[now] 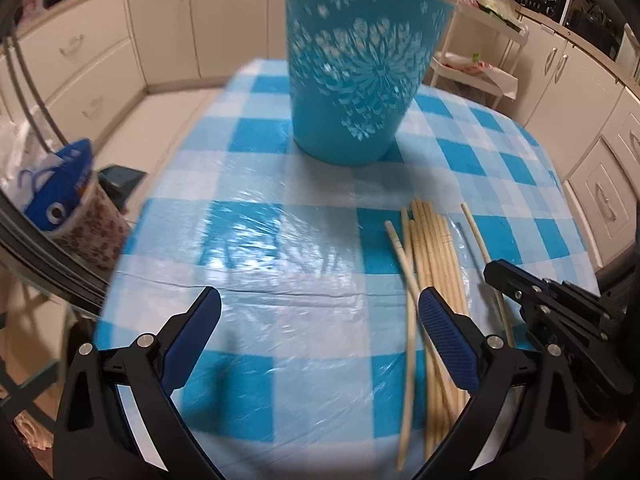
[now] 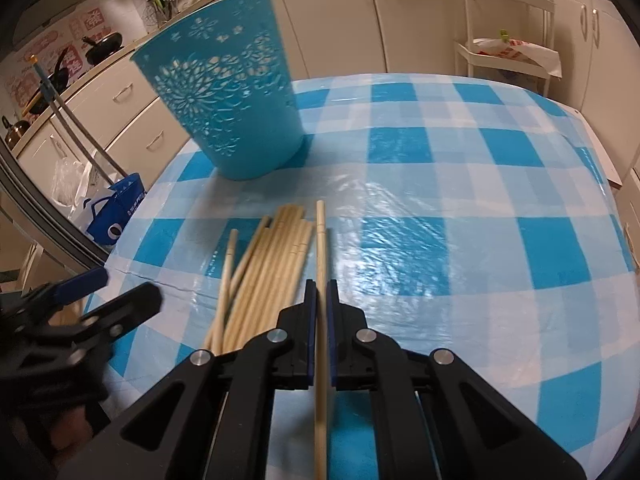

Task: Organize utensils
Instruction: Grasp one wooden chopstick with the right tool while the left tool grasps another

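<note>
Nearest to me, my right gripper (image 2: pixel 320 300) is pinched on one chopstick (image 2: pixel 320 240), its pads pressed against the stick's sides while the far end runs out ahead over the cloth; whether the stick is lifted or lying flat I cannot tell; my left gripper (image 1: pixel 320 320) is spread wide and holds nothing, hovering low with its right finger (image 1: pixel 446 336) over the near part of the pile (image 1: pixel 434 264); the pile of chopsticks lies loose on the table just left of the pinched one, one stray (image 1: pixel 404 280) angled off on its left side; beyond them, well apart, stands the basket (image 2: pixel 228 100), upright, blue with cut-out flowers, and from here I cannot see into it, so I cannot say whether any sticks are inside; my judgement is that the job is near its start, one stick gripped, most of the bundle yet to be gathered and carried to the basket, which I take to be the holder; the table (image 2: pixel 460 208) wears a blue-and-white checked cloth under a clear glossy film that wrinkles and throws glare, so the sticks may slide on it; around it is a kitchen of cream cabinets (image 2: pixel 340 12), a white cart (image 2: pixel 508 56) to the right, pans (image 2: pixel 100 46) on the counter to the left, and a blue bag (image 2: pixel 116 216) by the table edge.
</note>
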### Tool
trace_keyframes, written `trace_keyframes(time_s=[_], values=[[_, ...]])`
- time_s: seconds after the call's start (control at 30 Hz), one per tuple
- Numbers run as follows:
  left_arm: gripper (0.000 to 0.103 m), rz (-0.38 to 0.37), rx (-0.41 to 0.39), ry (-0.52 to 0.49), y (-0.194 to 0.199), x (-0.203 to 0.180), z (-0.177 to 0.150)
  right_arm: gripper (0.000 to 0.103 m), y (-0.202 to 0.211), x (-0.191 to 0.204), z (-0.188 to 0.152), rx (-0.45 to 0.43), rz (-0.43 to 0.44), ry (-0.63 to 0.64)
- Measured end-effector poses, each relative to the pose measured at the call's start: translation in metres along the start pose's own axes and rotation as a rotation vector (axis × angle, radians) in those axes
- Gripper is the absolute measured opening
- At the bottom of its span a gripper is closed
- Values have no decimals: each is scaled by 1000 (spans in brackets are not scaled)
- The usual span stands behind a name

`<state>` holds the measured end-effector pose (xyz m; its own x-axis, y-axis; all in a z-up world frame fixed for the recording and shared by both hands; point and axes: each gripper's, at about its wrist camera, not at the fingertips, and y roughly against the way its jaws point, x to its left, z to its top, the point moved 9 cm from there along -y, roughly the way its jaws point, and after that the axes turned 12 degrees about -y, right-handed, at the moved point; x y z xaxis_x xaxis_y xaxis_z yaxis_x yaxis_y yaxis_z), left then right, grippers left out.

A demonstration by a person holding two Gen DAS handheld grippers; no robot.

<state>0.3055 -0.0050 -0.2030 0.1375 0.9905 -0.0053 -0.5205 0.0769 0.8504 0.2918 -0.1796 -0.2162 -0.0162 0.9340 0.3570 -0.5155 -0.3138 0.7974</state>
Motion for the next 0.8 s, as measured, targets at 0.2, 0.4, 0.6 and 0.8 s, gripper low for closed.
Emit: trace_keyframes(time_s=[0.2,0.4,0.6,0.8], values=[[83,-77,13,27,-14,-22,15,6,-3,-13,-3,7,-12,-15],[55,-75,77,33,-35,-40,18,6,-5,-12,-1,29,-24,26],[19,-63,65,21,-42,-47,24,7,-10,-10,3,42,-35,78],[5,-140,58,-33,-44,-64,25,6,-9,-9,1,58,-16,80]])
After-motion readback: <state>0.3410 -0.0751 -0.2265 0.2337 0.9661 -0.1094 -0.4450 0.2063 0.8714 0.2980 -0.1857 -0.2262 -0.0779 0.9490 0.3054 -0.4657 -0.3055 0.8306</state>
